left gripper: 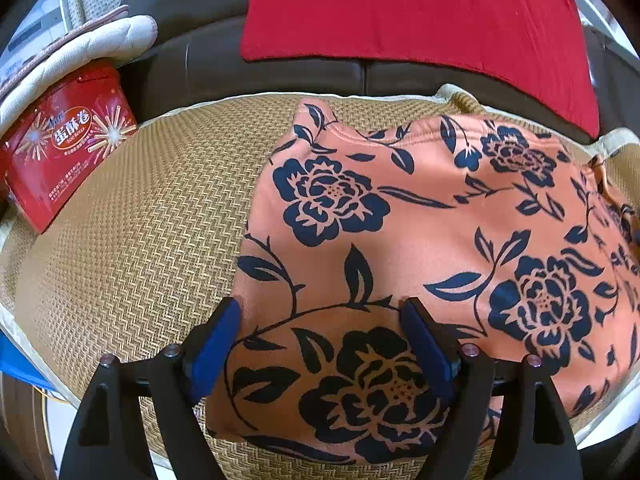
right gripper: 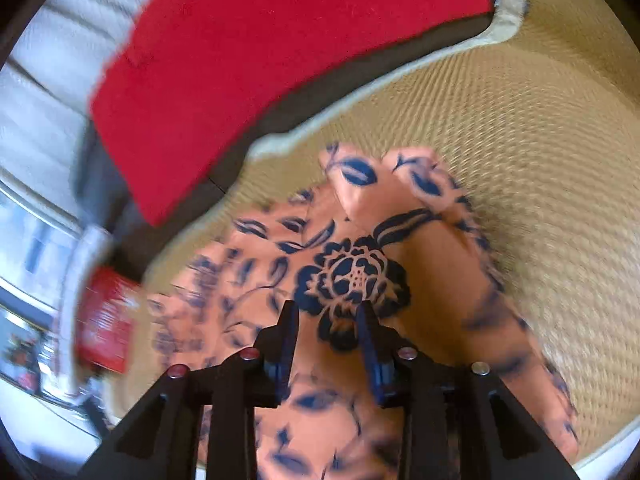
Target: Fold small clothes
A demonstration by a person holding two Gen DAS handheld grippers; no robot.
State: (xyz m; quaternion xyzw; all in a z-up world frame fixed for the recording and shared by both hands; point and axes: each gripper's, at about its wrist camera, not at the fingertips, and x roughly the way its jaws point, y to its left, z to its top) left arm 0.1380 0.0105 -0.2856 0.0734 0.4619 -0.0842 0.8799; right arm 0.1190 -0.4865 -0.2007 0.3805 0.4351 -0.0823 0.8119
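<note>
An orange garment with dark blue flowers [left gripper: 420, 232] lies spread on a woven straw mat [left gripper: 140, 240]. My left gripper [left gripper: 324, 312] is open, its blue-padded jaws wide apart just above the garment's near left edge, holding nothing. In the blurred right wrist view the same garment [right gripper: 360, 272] lies bunched on the mat [right gripper: 520, 160]. My right gripper [right gripper: 328, 312] hovers over it with jaws part open; a fold of cloth rises between them, and no grip shows.
A red tin box [left gripper: 68, 152] stands at the mat's far left, beside a cream quilted pad [left gripper: 100, 40]. A red cloth [left gripper: 420, 12] hangs over the dark sofa back [left gripper: 240, 68] behind the mat; it also shows in the right wrist view [right gripper: 260, 60].
</note>
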